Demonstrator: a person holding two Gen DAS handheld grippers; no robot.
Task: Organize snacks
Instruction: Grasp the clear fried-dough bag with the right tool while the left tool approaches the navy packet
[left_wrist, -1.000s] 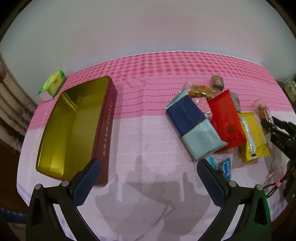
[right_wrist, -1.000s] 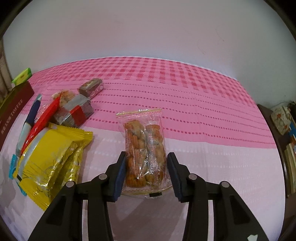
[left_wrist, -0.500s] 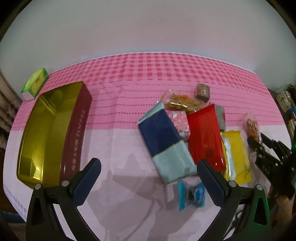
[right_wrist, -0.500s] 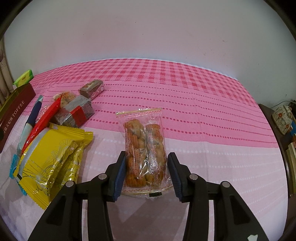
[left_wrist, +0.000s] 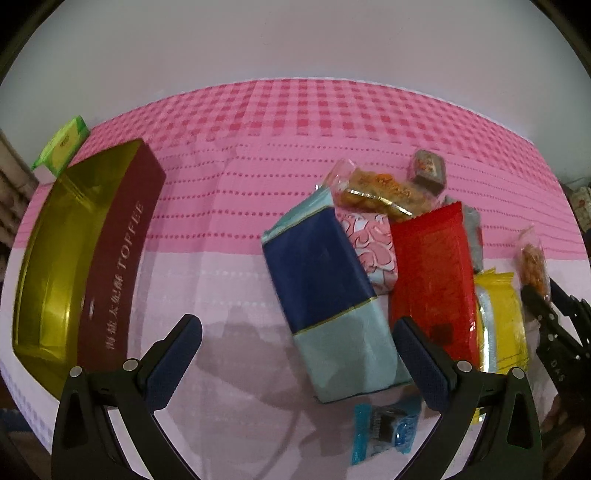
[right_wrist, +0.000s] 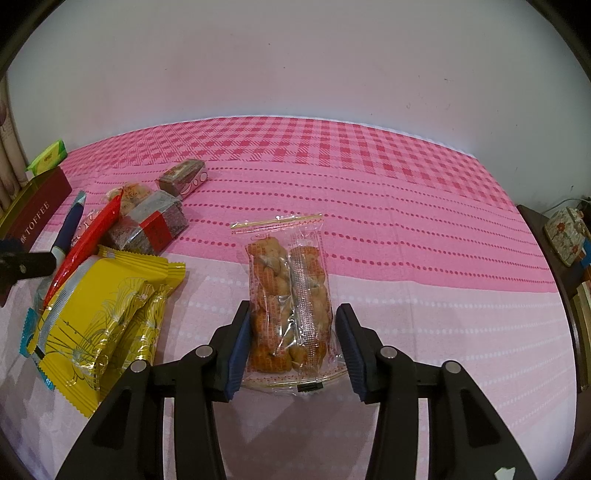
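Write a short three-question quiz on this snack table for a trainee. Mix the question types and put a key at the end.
1. True or false: the toffee tin already holds snacks.
2. Multiple choice: between the pads of the right gripper lies A) a yellow packet, B) a clear bag of fried twists, C) a red packet.
3. Fill in: the left gripper hovers with its jaws ____ near the blue and pale teal packet.

Key
1. False: its gold inside shows bare.
2. B: the bag sits between the pads on the cloth, not clearly squeezed.
3. Open.
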